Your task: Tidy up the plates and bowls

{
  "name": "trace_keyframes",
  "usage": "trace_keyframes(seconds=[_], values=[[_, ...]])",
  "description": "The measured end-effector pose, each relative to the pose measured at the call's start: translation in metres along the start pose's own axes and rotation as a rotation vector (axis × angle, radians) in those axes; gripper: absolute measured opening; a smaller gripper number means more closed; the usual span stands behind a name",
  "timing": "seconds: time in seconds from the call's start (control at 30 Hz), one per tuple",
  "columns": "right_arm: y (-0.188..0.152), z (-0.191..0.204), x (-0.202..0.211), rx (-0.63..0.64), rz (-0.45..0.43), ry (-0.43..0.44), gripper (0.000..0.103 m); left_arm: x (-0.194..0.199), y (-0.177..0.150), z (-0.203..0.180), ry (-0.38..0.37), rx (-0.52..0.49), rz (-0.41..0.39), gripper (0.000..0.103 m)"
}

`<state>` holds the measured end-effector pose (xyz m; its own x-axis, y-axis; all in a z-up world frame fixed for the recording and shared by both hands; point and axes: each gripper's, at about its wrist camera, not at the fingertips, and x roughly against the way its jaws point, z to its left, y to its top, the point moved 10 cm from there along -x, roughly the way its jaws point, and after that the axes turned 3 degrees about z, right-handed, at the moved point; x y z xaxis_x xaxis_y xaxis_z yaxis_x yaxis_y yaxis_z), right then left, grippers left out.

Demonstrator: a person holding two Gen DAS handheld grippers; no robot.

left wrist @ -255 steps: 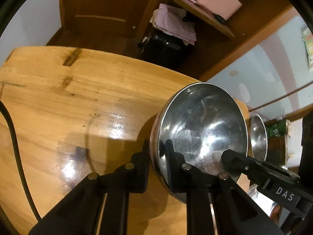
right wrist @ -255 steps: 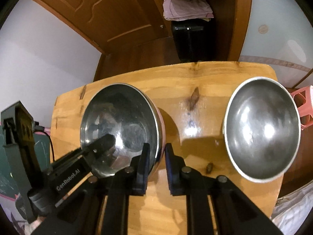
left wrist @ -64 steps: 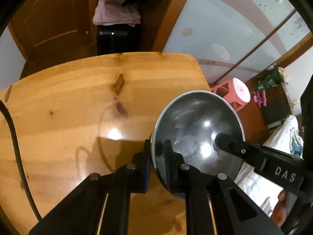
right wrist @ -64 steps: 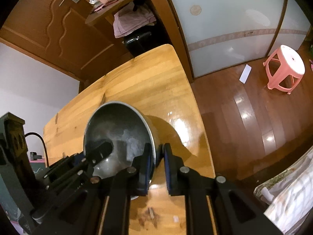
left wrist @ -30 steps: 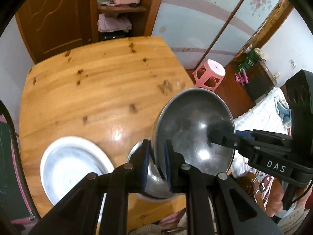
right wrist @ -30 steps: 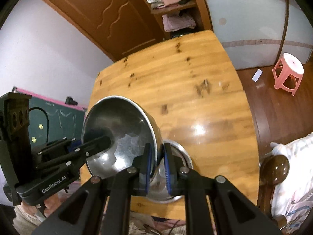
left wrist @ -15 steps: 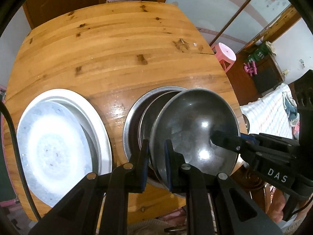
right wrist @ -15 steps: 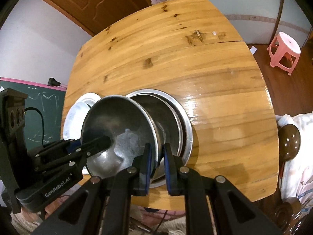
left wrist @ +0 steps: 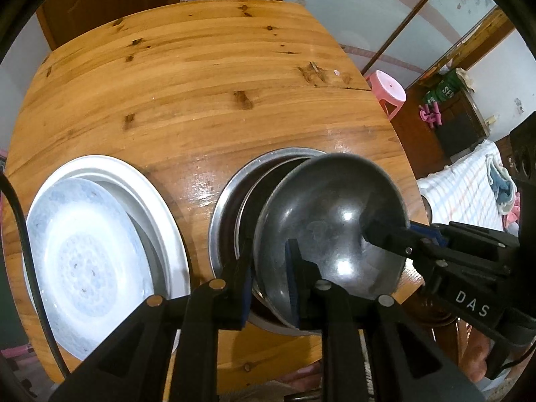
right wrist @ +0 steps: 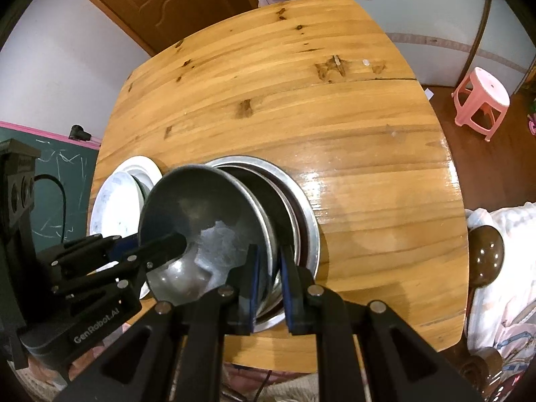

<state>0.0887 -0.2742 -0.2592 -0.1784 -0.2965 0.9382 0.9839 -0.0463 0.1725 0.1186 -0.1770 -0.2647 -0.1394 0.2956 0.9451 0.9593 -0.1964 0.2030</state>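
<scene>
Steel bowl [left wrist: 328, 221] — round, deep, polished metal with faint smears inside; tilted, its rim caught on two sides, sitting over a nested stack of steel bowls [left wrist: 231, 207] near the tabletop's near edge.

Left gripper [left wrist: 268, 281]: black fingers astride the bowl's left rim, one pad inside and one outside. Its jaws are opening, a gap showing beside the outer pad, with the rim between them.

Right gripper [right wrist: 268, 278]: black fingers clenched on the opposite rim, blue pads pressing the thin metal from both sides.

Nested stack: wide, flat-lipped outer bowl with a smaller one inside; dull grey sheen.

White plates [left wrist: 100, 234] — two, glossy, stacked off-centre, just beside the stack toward the tabletop's left edge. The left wrist view shows their mottled pale faces in full; the right wrist view [right wrist: 114, 197] shows only a sliver behind the bowl.

Wooden table [left wrist: 201, 83]: varnished, knotted planks, rounded corners, glare patches.

Pink plastic stool [right wrist: 482, 100]: on the floor beyond the right edge, seen whole only from the right wrist.
</scene>
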Motion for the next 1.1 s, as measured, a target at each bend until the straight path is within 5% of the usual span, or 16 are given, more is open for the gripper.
trace_keyframes(seconds=[0.43,0.63,0.77,0.9,0.97,1.1], values=[[0.008,-0.002,0.015,-0.002,-0.051,-0.006,0.019,0.020,0.006,0.005,0.000,-0.001,-0.047,0.027],[0.015,0.003,0.034,0.012,-0.101,0.001,0.023,0.054,0.018,0.007,0.007,-0.016,-0.139,0.037],[0.019,0.009,0.051,0.031,-0.139,0.011,0.023,0.088,0.027,0.005,0.004,-0.031,-0.231,0.064],[0.022,0.018,0.072,0.056,-0.190,0.018,0.023,0.122,0.034,0.000,-0.037,-0.036,-0.316,0.068],[0.024,0.024,0.090,0.072,-0.236,0.030,0.024,0.135,0.037,0.000,-0.041,-0.034,-0.353,0.082],[0.026,0.026,0.105,0.087,-0.284,0.024,0.043,0.151,0.039,0.000,-0.024,-0.044,-0.424,0.088]])
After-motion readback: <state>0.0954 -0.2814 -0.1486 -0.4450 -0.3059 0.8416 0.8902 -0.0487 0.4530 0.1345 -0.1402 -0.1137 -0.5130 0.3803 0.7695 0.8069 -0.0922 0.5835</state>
